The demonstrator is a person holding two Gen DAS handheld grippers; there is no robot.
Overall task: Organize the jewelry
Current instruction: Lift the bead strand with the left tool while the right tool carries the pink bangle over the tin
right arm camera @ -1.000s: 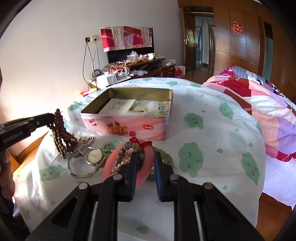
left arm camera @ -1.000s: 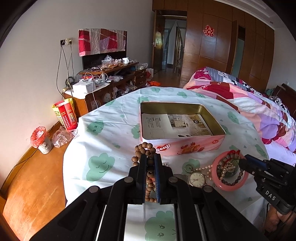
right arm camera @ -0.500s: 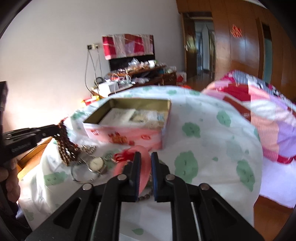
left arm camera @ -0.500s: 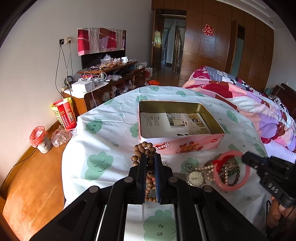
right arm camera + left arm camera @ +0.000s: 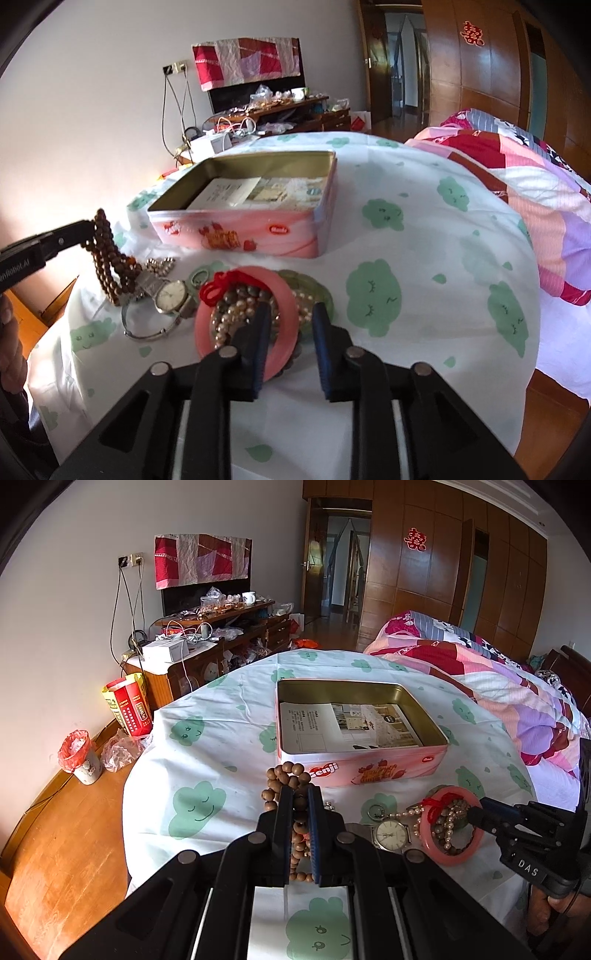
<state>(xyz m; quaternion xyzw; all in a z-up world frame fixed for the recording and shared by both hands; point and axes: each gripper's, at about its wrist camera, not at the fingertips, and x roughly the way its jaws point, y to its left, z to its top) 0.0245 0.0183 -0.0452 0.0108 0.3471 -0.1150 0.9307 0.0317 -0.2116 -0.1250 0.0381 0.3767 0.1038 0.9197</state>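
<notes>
- L tool (image 5: pixel 299 801): clamped narrow on wooden bead string (image 5: pixel 284 775), lower centre of L wrist view; beads bunched above the tips, rest dangling down between the fingers. In R wrist view, same string (image 5: pixel 107 258) hangs at mid-left, lower end apparently resting on the desk (image 5: pixel 424 236) by the watch.
- R tool (image 5: pixel 290 315): jaws opening, moderate gap. Left finger over the inside of the pink bangle (image 5: pixel 284 295), right finger outside it, so near-right rim of the ring lies between them; pads don't look pressed on it, so prob. nothing gripped.
- Key relation: bangle directly ahead of and under R tool tips, lower centre of R wrist view. Lying flat, a ring, so no real long axis; rim section between the fingers runs roughly along them. R hand clearly nearer; L already occupied.
- Bangle look: opaque pink, smooth, thick, red knotted cord at its upper-left edge. Pearl and dark bead strands piled inside it, greenish piece just behind on the right.
- Nearby: watch (image 5: pixel 171 295) w/ metal band just left of bangle, small key ring beyond.
- Open pink tin (image 5: pixel 255 206) above the pile in frame, paper sheets in its bottom, no jewelry in it yet; likely destination.
- Risk (judgement): closing on the rim could snag loose strands w/ it.
</notes>
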